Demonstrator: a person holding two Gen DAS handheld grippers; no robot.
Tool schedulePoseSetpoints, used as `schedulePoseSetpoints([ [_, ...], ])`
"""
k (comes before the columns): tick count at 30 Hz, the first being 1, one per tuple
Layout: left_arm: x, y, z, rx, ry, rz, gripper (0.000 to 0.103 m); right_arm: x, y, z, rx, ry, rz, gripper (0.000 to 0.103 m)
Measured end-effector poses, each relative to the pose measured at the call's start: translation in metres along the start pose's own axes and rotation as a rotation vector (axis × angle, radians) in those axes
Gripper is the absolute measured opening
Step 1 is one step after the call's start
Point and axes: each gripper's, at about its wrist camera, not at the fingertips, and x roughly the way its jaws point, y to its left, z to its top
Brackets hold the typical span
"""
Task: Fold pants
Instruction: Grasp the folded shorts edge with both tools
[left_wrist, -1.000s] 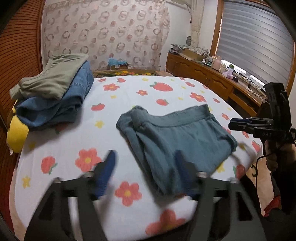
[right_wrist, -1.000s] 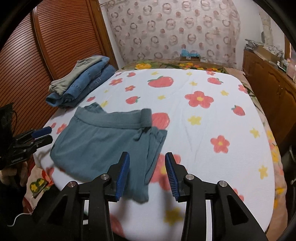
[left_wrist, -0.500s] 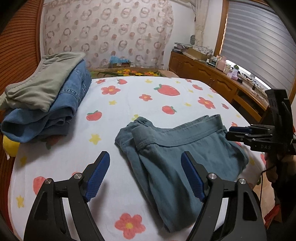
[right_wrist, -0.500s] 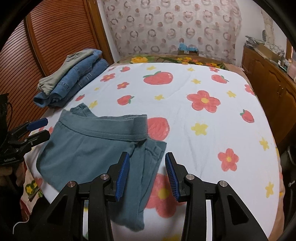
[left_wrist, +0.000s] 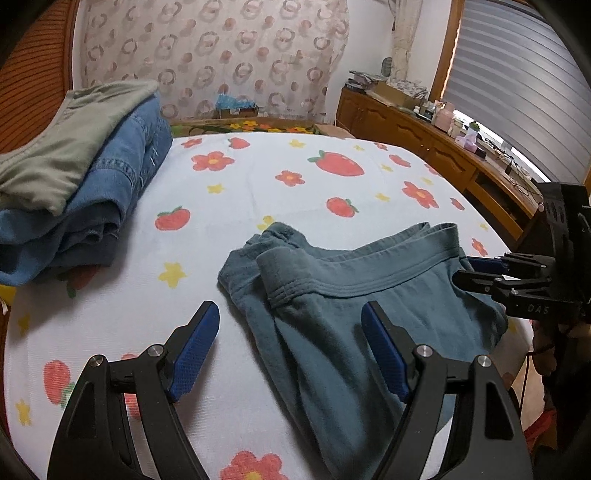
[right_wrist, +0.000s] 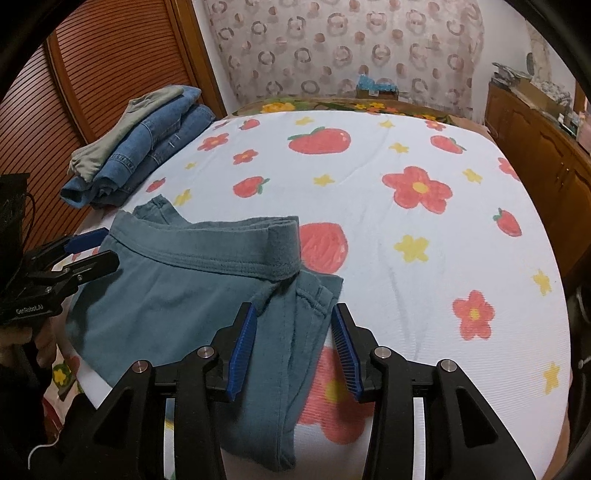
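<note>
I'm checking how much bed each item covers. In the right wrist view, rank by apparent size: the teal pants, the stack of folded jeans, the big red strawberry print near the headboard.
1. Teal pants, though nearest the camera.
2. Stack of folded jeans.
3. Big red strawberry print.

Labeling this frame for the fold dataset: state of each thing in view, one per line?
teal pants: folded, flat on the bed, not gripped
left tool: open, empty, over the pants
right tool: open, empty, straddling a pants edge
denim and grey stack: folded, piled
bedsheet: spread flat
</note>
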Motion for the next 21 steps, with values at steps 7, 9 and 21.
schedulePoseSetpoints([
  [7,0.007,0.006,-0.005,-0.026,0.025,-0.012,0.080,0.008,0.006,0.007,-0.026,0.001,0.009,0.044],
  [9,0.007,0.006,-0.005,-0.025,0.021,-0.007,0.080,0.011,0.009,0.007,-0.048,-0.007,0.014,0.044],
  [21,0.009,0.011,0.008,-0.074,0.007,-0.048,0.063,0.012,0.006,0.005,-0.058,-0.016,0.020,0.020],
])
